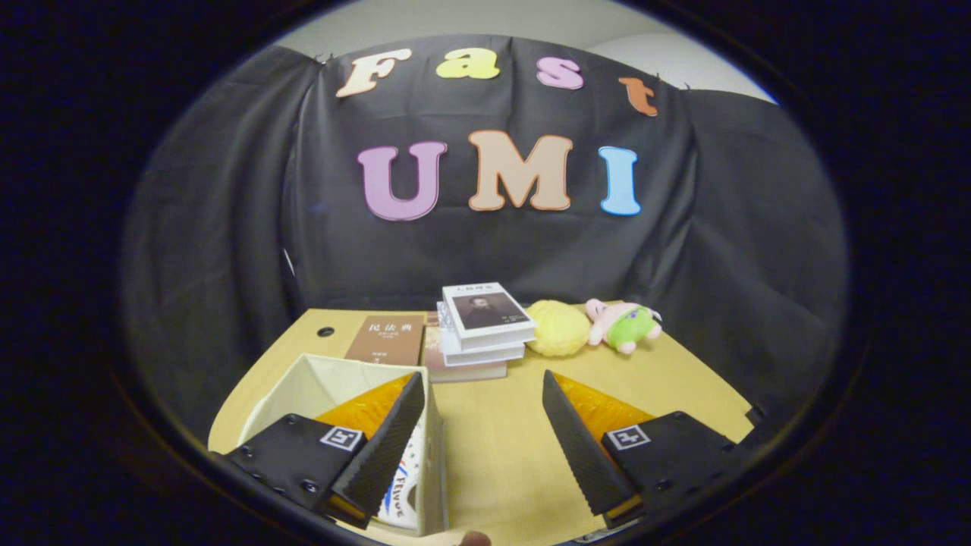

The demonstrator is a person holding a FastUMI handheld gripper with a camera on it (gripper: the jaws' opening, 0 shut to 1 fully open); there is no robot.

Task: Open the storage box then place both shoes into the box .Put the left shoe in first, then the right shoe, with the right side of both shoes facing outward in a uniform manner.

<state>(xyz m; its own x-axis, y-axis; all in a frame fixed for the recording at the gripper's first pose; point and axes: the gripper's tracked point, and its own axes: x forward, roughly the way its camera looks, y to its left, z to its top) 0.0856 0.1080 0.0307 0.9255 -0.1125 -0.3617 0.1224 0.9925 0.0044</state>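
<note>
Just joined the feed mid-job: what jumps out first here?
The open tool, its fingers spread wide with nothing between them, and the open storage box beside its left finger. Beyond the fingers, a stack of books, a yellow plush and a pink-and-green plush toy line the table's far edge.

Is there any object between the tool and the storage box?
No. The tool is open, holding nothing. The storage box lies open right behind its left finger. Books stand farther back.

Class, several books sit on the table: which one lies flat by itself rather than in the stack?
The brown book, lying alone beside the box; the others form a stack. The hand-held gripper is open.
</note>
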